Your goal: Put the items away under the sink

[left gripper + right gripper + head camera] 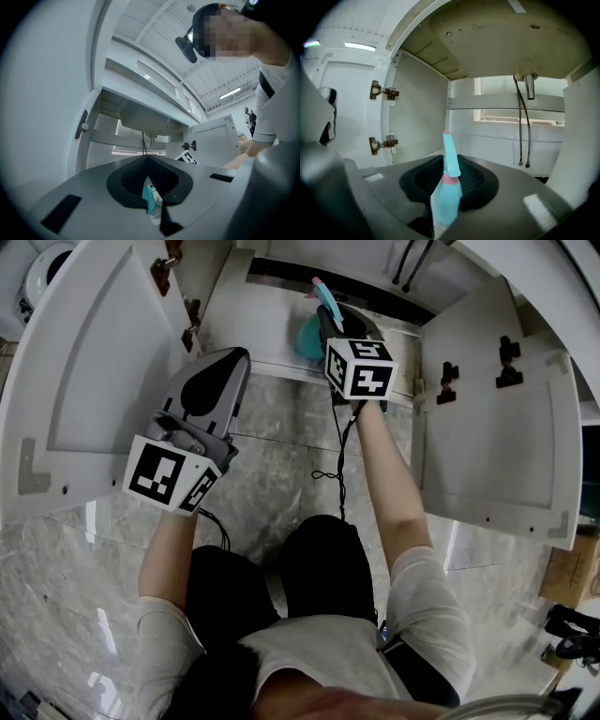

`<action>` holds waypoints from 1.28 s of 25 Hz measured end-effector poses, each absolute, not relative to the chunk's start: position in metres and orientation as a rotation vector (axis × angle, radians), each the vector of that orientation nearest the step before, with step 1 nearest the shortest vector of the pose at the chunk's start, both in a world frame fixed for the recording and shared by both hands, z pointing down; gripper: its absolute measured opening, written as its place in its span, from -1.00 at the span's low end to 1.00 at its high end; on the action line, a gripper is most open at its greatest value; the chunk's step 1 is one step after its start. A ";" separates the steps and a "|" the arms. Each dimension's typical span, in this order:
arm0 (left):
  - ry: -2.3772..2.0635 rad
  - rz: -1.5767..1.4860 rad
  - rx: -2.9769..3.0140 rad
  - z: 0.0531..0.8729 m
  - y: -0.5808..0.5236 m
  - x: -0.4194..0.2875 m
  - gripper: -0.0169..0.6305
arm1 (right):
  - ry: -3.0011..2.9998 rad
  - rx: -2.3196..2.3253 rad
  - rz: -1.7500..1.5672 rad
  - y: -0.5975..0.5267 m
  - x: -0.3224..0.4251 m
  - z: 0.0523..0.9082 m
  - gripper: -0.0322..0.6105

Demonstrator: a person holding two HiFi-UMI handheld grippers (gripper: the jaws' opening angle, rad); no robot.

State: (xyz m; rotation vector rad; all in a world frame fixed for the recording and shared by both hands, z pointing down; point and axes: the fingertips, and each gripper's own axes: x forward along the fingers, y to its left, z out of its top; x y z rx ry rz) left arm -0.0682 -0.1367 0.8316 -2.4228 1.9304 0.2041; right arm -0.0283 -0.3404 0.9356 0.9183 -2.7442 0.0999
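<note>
Teal bottle [446,187] w/ pink collar is clamped in the right gripper [326,315], jaws part-way apart around its body, nozzle up and a bit tilted. It hangs at the front edge of the under-sink cabinet [272,329], not yet set down. Both doors [94,362] stand open. No items show on the cabinet floor, so the stow looks barely begun; placing + release are left. Right arm reaches fwd, nearly straight, gripper approx level, dipping slightly. Left gripper [236,360] waits by the left door, tips together, holding nothing, forearm drawn back beside the knee.
</note>
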 end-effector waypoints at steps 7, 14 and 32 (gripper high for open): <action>1.929 0.202 -2.431 0.836 -0.138 -0.069 -0.92 | -2.774 0.954 0.179 -0.347 -0.023 0.937 -0.58; 1.928 0.215 -2.431 0.837 -0.138 -0.070 -0.92 | -2.780 0.946 0.149 -0.344 -0.024 0.935 -0.52; 1.933 0.134 -2.422 0.838 -0.141 -0.063 -0.92 | -2.891 1.055 0.161 -0.302 0.019 0.895 -0.87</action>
